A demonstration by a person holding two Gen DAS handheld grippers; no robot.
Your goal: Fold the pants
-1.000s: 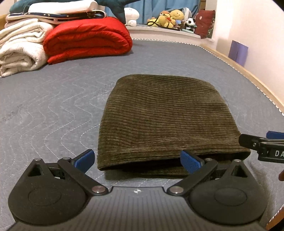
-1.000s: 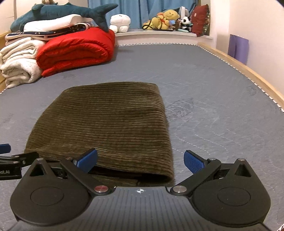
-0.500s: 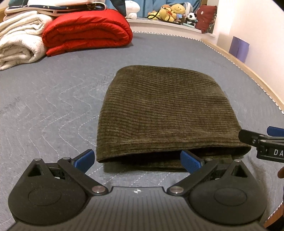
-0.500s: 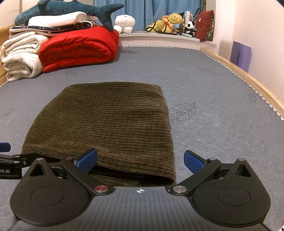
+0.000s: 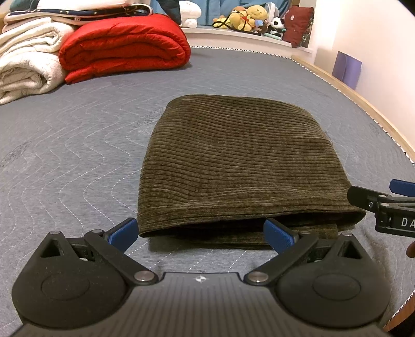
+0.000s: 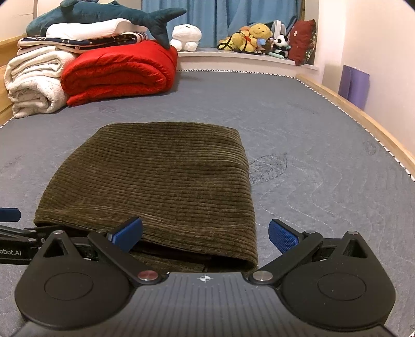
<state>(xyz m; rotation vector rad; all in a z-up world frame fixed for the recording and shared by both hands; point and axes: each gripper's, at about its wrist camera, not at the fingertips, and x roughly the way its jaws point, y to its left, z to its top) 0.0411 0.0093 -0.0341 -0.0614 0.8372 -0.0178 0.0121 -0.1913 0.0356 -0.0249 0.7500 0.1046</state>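
The pants (image 5: 233,166), olive corduroy, lie folded on the grey quilted mattress (image 5: 64,155). The left gripper (image 5: 201,234) and right gripper (image 6: 205,233) are spread wide at the near edge, holding nothing. Partial lettering reads "DA" on the right gripper and "obot.AI" on the left.

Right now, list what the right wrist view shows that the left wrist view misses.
Only the right wrist view shows the blue plush shark whole, atop the stacked bedding. Only the left shows the right gripper's side arm. Both share the folded olive corduroy pants, red rolled quilt and grey quilted mattress; both grippers open.
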